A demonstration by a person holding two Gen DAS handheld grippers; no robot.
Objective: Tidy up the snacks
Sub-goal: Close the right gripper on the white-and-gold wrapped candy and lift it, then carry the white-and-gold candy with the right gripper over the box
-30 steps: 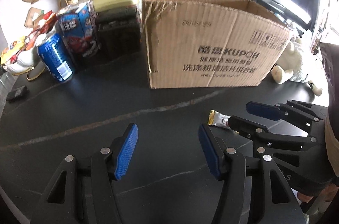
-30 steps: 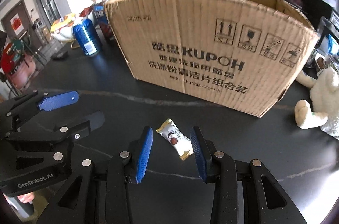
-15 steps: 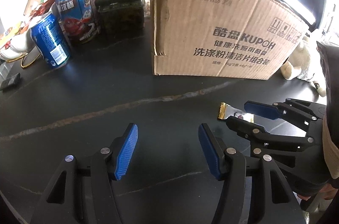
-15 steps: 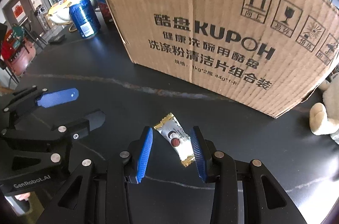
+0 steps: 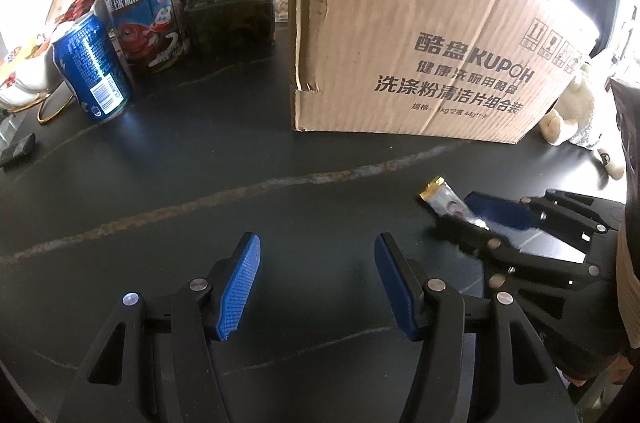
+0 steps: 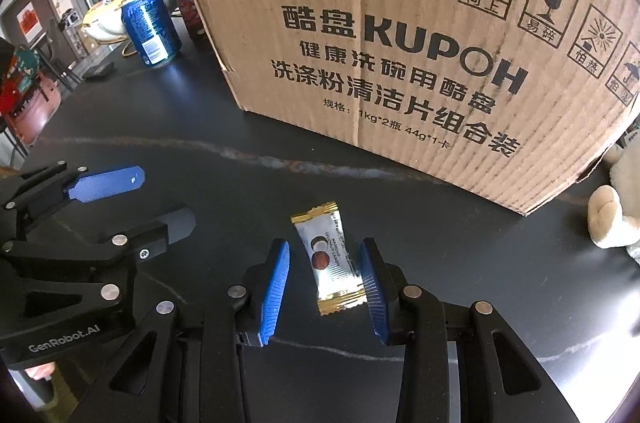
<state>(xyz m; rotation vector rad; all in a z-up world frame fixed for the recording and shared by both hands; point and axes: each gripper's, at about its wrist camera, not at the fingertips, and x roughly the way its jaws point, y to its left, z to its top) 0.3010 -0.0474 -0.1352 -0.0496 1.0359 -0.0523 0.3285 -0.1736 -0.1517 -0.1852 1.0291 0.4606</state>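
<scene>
The right gripper [image 6: 325, 279] stands open around a gold-edged candy wrapper [image 6: 331, 257] lying on the black table [image 6: 240, 179], its right pad beside the wrapper; contact cannot be told. The left gripper [image 5: 318, 281] is open and holds nothing. From the left wrist, the right gripper's fingers hide most of the wrapper. The KUPOH cardboard box [image 6: 400, 43] stands behind, its interior out of sight, partly covering a blue can [image 6: 150, 29] group.

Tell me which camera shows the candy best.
The right wrist view. The candy lies whole on the black table, between the open fingers of the right gripper, its wrapper print visible. The left wrist view shows only its gold end to one side, partly hidden by the right gripper.
</scene>
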